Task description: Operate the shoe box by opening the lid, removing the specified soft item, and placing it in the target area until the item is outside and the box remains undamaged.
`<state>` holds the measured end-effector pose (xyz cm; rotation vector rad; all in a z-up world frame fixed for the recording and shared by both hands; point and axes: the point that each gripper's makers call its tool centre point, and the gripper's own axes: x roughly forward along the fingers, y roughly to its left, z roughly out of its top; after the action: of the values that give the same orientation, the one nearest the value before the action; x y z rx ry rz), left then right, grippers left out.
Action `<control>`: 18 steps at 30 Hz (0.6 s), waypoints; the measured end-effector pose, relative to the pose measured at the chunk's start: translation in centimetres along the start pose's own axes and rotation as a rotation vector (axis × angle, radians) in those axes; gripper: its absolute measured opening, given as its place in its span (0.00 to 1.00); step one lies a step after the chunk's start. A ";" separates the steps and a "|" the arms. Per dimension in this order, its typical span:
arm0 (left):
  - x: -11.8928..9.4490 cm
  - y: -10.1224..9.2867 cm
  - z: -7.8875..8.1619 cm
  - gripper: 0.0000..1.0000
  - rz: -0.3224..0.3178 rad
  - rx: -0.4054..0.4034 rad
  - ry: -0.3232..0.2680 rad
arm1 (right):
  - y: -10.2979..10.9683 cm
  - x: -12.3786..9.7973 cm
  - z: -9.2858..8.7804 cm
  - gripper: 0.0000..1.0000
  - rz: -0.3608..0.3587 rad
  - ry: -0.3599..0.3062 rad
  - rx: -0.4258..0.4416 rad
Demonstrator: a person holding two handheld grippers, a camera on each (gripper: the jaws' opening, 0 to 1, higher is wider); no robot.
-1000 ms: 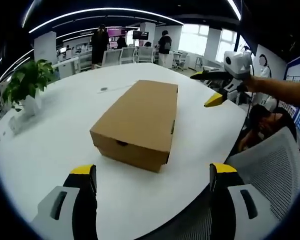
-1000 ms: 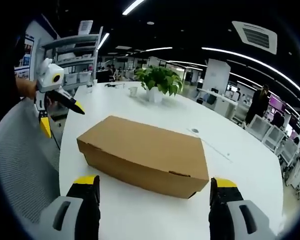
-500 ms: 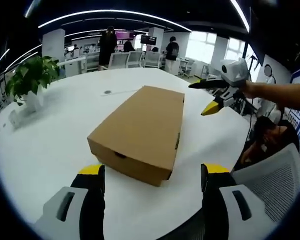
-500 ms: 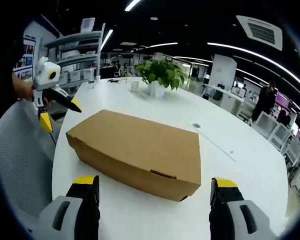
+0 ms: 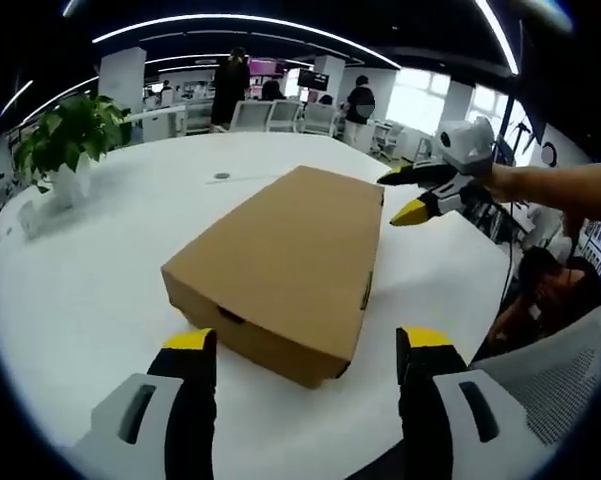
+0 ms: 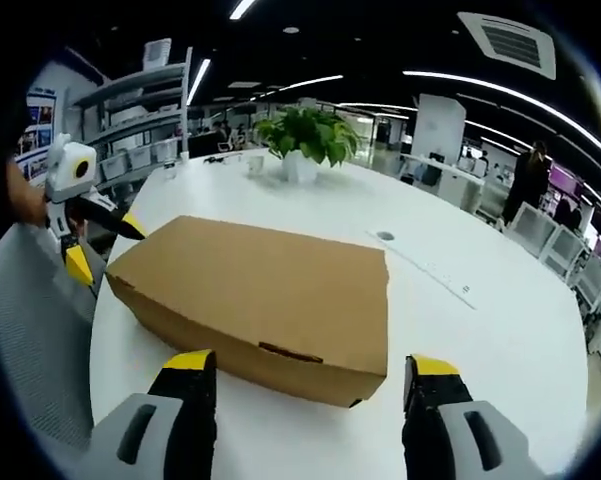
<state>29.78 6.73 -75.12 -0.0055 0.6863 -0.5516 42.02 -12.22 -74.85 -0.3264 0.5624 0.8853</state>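
While lid is shut:
box: shoe box (image 5: 280, 265) lies on white surface (image 5: 90, 290), long axis away from left tongs (image 5: 305, 345).
tongs: both wide open, empty; right tongs (image 6: 305, 365) face long side.

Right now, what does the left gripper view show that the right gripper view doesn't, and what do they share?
The left gripper view alone has the right gripper coming in beside the box's far end, jaws open, plus a grey mesh chair. The right gripper view alone has the left gripper with open jaws at the box's far end, and wall shelving. Both share the closed cardboard shoe box on the white table and the potted plant.
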 end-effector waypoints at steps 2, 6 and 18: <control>0.2 0.0 0.1 0.73 0.001 -0.003 -0.001 | 0.2 0.1 0.0 0.73 0.008 -0.002 0.011; 0.7 0.3 0.0 0.71 0.002 -0.002 0.004 | 0.5 0.3 -0.5 0.66 0.010 0.022 -0.006; 1.0 0.6 -0.8 0.55 -0.002 -0.023 0.035 | 0.3 0.4 -0.4 0.65 -0.019 -0.002 0.032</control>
<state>30.20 6.88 -76.39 -0.0184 0.7273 -0.5471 41.85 -12.00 -75.45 -0.3017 0.5706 0.8573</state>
